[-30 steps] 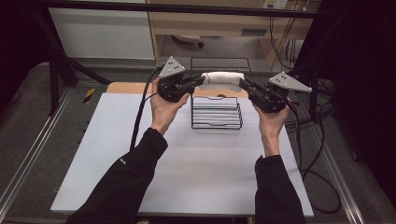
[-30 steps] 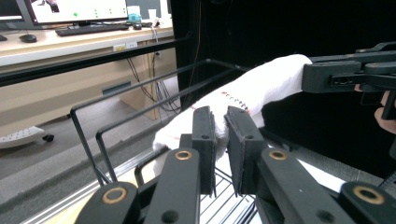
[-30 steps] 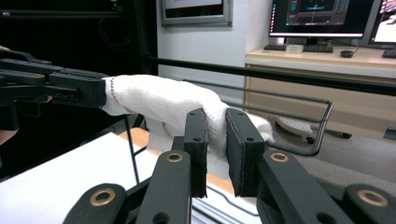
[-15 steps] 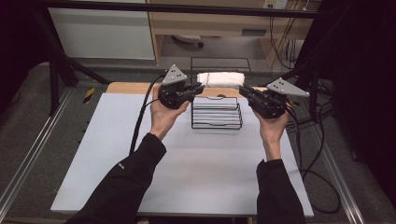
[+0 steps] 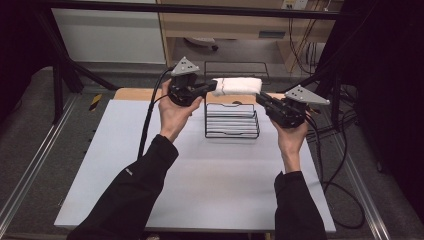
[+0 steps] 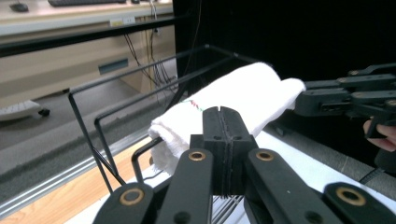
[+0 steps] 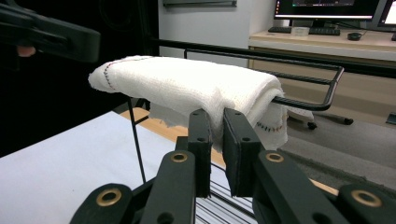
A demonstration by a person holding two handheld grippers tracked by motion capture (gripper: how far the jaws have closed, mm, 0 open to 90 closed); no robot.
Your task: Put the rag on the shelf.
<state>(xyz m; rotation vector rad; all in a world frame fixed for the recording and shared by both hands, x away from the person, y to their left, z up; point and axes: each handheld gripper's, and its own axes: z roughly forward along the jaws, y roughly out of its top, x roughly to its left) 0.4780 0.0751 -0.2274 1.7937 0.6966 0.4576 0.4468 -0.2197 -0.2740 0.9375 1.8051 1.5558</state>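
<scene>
Overhead, a white table [image 5: 200,185] held a black wire rack [image 5: 232,120] near its far edge, w/ a folded white towel [image 5: 236,85] draped over the rack's top rail. L gripper [image 5: 212,87] sat at the towel's left end, jaws just closed, pressed together w/ nothing between. R gripper [image 5: 260,97] sat just off the right end, jaws nearly shut, gripping nothing.

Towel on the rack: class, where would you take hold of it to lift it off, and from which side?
Probably at its two short ends, one set of jaws per end, coming in level from the person's side. The white towel drapes lengthwise over the top rail of the wire rack, so its hanging front layer at each end is free and thin enough to pinch.
</scene>
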